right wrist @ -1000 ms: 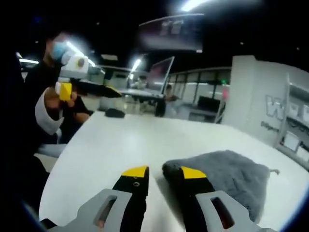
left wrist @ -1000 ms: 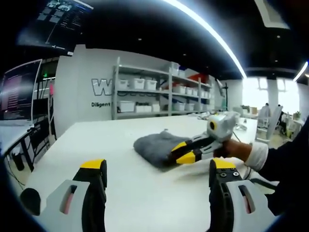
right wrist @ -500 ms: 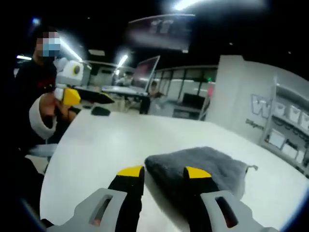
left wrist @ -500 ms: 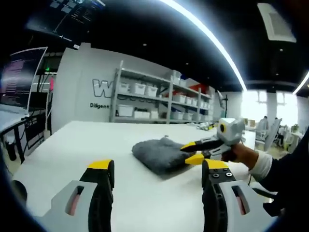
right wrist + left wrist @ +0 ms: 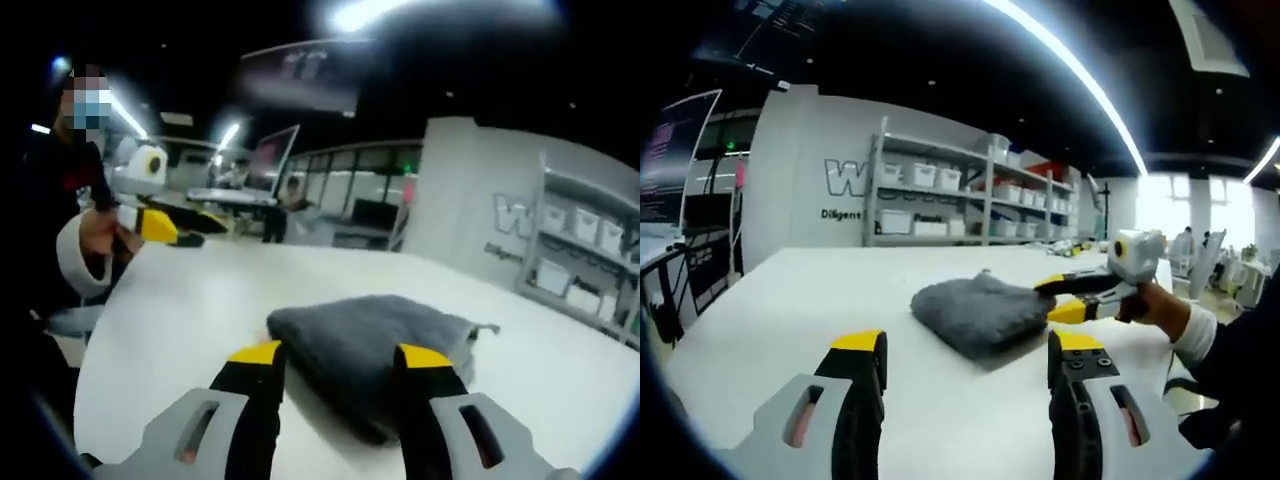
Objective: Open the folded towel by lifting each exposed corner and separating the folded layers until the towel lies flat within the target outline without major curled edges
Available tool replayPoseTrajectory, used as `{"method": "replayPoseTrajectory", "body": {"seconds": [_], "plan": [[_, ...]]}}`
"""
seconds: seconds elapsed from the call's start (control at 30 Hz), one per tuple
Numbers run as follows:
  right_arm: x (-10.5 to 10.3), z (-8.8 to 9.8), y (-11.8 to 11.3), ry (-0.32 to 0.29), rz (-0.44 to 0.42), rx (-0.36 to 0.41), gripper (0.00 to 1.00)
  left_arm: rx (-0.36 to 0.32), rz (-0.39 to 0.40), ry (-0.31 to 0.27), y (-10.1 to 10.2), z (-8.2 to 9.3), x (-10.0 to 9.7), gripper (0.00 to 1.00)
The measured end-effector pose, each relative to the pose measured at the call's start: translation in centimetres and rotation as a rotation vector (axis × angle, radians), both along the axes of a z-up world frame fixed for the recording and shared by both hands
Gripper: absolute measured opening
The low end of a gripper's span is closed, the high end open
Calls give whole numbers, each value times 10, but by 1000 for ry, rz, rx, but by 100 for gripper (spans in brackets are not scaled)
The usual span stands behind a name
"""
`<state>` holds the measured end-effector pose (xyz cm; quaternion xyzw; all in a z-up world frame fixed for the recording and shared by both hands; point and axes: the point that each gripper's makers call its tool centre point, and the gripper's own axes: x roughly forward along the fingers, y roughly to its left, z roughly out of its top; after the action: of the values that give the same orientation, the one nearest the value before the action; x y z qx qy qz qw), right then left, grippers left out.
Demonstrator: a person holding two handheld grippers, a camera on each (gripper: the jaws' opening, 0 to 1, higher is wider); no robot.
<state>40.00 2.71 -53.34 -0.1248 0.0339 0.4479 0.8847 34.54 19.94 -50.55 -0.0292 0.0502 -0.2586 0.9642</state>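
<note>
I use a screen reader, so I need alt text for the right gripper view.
A folded grey towel lies on a white table, just ahead of the open right gripper. At far left a person's hand holds the left gripper above the table edge.

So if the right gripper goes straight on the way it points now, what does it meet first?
Most likely the folded grey towel, lying directly ahead between the right gripper's open fingers; depth is uncertain.
</note>
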Motion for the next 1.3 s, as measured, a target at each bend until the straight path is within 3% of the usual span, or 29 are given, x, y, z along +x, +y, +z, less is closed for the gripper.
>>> {"method": "replayPoseTrajectory", "body": {"seconds": [0.2, 0.43, 0.63, 0.87, 1.0, 1.3], "plan": [[4, 6, -17, -29, -32, 11, 45, 26, 0, 5, -2, -3, 7, 62], [6, -6, -34, -18, -64, -30, 46, 53, -6, 36, -8, -12, 15, 60], [13, -21, -46, 37, -103, -19, 46, 97, -21, 52, -16, -17, 20, 59], [13, -29, -49, 60, -106, -26, 46, 132, -24, 65, -16, -19, 26, 59], [16, -34, -51, 77, -119, -25, 46, 124, -54, 79, -26, -20, 24, 58], [21, -39, -57, 107, -140, -28, 41, 183, -131, 162, -43, -26, 22, 60]]}}
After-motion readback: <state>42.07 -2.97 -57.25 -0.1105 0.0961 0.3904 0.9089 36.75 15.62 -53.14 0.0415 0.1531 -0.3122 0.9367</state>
